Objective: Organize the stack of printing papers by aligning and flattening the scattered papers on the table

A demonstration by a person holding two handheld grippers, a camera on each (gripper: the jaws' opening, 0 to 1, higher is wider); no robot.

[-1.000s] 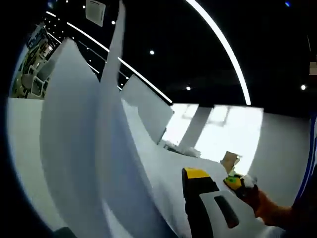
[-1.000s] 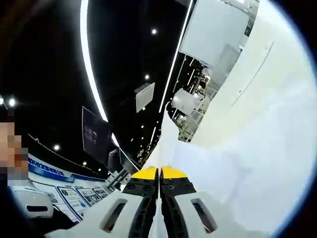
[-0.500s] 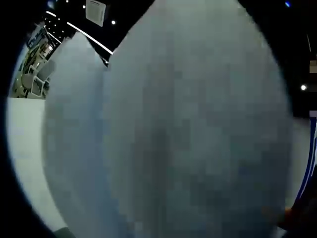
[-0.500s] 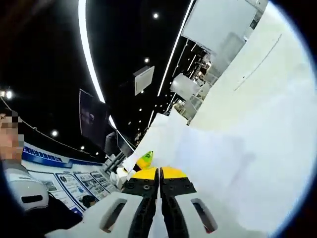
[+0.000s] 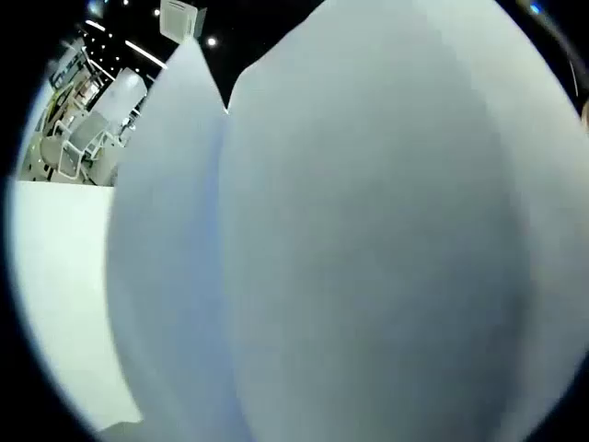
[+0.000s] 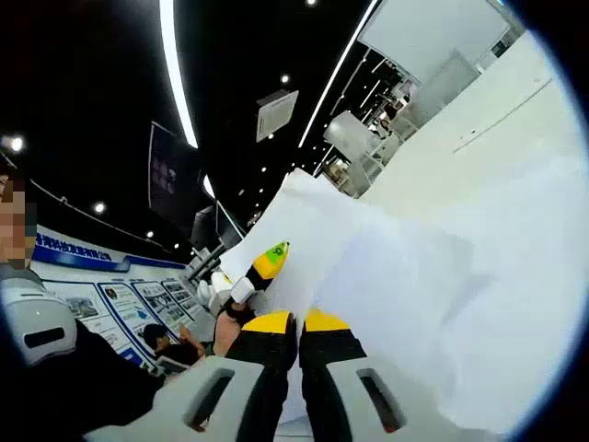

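White printing papers (image 5: pixel 368 258) stand lifted close in front of the left gripper view, bowed, and hide that gripper's jaws. In the right gripper view the same papers (image 6: pixel 414 285) spread away over the white table (image 6: pixel 479 120). My right gripper (image 6: pixel 299 322) has its yellow-tipped jaws pressed together on the near edge of the sheets. The left gripper (image 6: pixel 267 262), with a yellow and green tip, is held by a hand at the far-left edge of the papers; its jaws are too small to read.
The white table (image 5: pixel 55 295) runs out to the left of the lifted sheets. Chairs and desks (image 5: pixel 78 138) stand beyond its far edge. A person (image 6: pixel 55 350) in dark clothes is at the left of the right gripper view.
The papers have swung up in front of the left camera and covered its jaw. In the right gripper view the left gripper and its hand have come into sight at the sheets' edge.
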